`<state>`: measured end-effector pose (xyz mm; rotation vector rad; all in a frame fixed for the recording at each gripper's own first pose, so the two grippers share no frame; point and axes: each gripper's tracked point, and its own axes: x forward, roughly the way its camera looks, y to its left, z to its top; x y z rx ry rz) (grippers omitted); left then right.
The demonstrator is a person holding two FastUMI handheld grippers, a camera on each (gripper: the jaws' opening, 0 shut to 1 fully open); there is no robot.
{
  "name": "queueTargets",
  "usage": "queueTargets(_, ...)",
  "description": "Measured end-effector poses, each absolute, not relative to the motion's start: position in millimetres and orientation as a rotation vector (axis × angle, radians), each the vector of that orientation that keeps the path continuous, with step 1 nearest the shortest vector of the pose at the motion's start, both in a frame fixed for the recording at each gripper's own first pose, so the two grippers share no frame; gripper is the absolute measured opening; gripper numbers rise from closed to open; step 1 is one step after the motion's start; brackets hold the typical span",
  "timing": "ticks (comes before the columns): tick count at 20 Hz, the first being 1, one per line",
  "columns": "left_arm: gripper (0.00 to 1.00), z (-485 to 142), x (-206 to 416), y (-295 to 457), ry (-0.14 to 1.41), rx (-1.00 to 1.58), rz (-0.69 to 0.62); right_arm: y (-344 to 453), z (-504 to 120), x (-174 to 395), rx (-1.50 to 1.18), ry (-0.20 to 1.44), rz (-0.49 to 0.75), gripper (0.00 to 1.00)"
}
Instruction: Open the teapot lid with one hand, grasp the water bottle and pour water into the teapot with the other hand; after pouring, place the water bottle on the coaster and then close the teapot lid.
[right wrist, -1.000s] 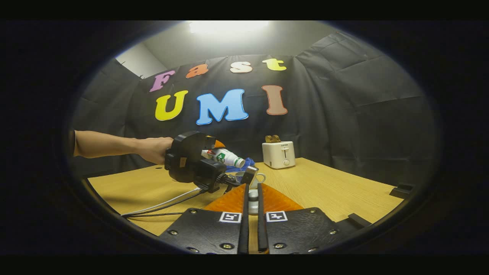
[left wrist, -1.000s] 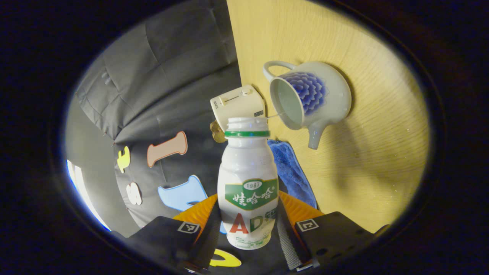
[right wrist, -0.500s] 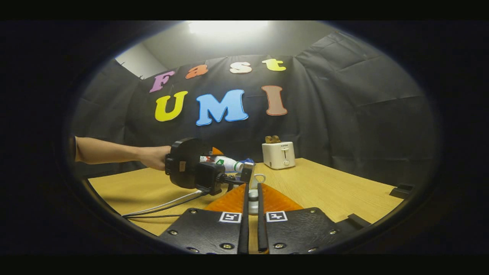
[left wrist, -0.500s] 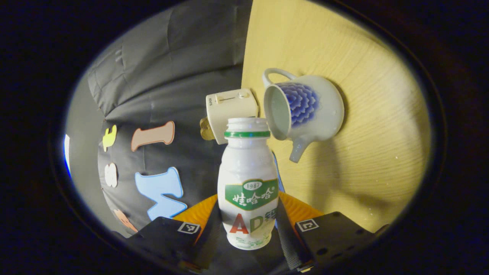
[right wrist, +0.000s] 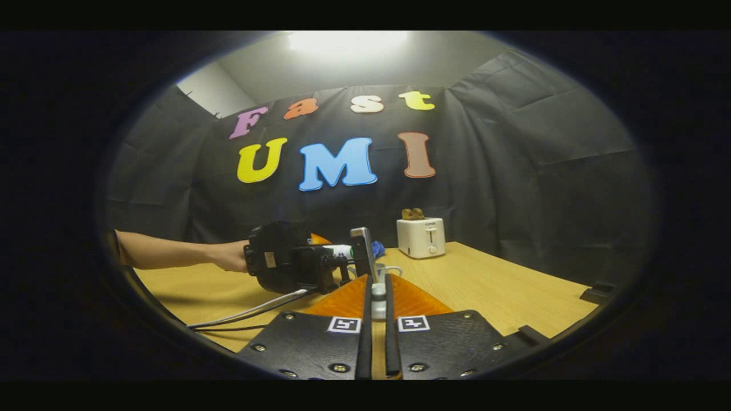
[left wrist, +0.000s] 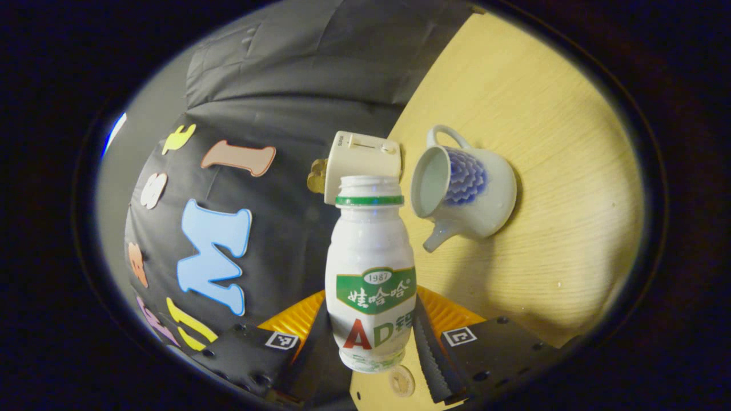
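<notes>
White uncapped water bottle (left wrist: 370, 274) in left tongs (left wrist: 371, 348); teapot (left wrist: 465, 191) lidless.

water bottle (left wrist: 370, 268) | tipped back from teapot (left wrist: 465, 191) | pouring ended

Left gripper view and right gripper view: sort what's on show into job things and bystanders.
Job things:
- water bottle, gripped by the left gripper
- teapot, open
- teapot lid, pinched by the right gripper
- coaster

Bystanders:
- toaster
- blue cloth
- cables

Capless white water bottle (left wrist: 370, 279) with green neck ring, near open blue-flowered white teapot (left wrist: 465, 188), lid (right wrist: 378, 292) off
</notes>
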<state>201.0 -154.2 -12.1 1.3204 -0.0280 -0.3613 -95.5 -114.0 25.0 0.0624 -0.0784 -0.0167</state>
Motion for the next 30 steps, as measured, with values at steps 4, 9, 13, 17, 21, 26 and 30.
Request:
queueTargets(4, 0.83, -7.9, 192.9, -132.6, -0.023, 1.179, -0.323, -108.0, 33.2, -83.7, 0.025, -0.076, -0.002, 0.09)
queueTargets(9, 0.83, -1.7, 196.3, -111.5, -0.014, 1.008, -0.284, -102.8, 47.0, -60.2, -0.041, -0.075, 0.019, 0.09)
queueTargets(13, 0.83, 3.3, 196.0, -100.7, -0.011, 0.88, -0.266, -102.7, 46.0, -29.4, -0.043, -0.045, 0.03, 0.09)
queueTargets(17, 0.83, 10.0, 188.9, -80.6, -0.015, 0.81, -0.248, -105.6, 45.1, -1.8, -0.028, -0.025, 0.035, 0.09)
queueTargets(21, 0.83, 12.3, 184.8, -64.8, -0.006, 0.693, -0.238, -102.1, 40.5, 28.6, 0.023, -0.005, 0.073, 0.09)
queueTargets(26, 0.77, 20.4, 170.8, -44.9, -0.004, 0.534, -0.249, -104.9, 36.4, 73.2, 0.023, 0.013, 0.076, 0.09)
queueTargets(30, 0.77, 24.7, 167.6, -25.5, -0.003, 0.431, -0.248, -106.8, 26.0, 101.9, 0.026, 0.053, 0.059, 0.05)
